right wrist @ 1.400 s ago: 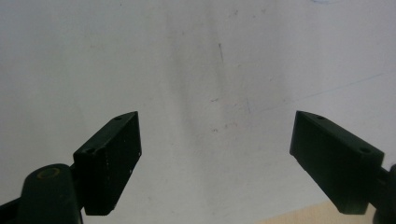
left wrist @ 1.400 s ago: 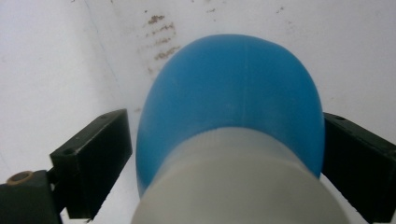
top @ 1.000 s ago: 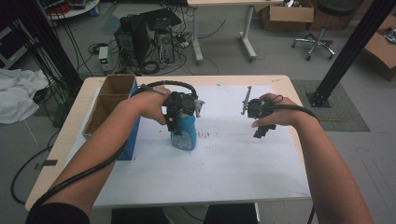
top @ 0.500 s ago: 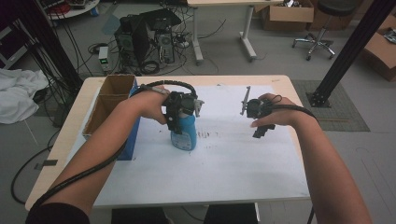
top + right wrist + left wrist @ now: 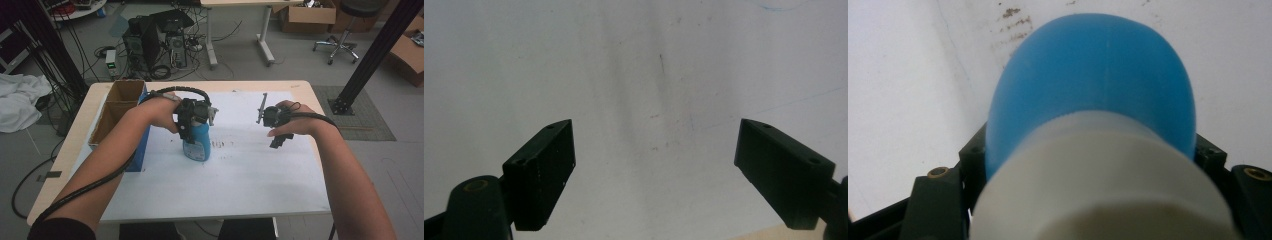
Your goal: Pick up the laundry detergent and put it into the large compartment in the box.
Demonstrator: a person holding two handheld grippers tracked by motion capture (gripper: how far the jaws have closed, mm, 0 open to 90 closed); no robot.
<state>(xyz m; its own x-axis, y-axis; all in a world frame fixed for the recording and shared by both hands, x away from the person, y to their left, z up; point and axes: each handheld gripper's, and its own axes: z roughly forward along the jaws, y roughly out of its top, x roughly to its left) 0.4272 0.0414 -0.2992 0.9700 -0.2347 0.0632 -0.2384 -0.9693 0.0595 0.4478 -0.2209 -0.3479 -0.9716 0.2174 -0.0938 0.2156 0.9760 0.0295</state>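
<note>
Blue bottle (image 5: pixel 198 143) upright, white cap, on the table (image 5: pixel 300 90).
Left hand-held gripper (image 5: pixel 190 131) jaws have just closed around its neck; right hand-held gripper (image 5: pixel 654 165) wide, empty (white sheet (image 5: pixel 240 180) stained; cardboard box (image 5: pixel 120 107) adjacent).

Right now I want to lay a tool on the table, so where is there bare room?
The white sheet lies bare in front of the blue bottle, and between it and the right gripper. It is crowded at the left edge, where the cardboard box stands beside the left gripper, whose jaws have just been closing around the bottle.
</note>
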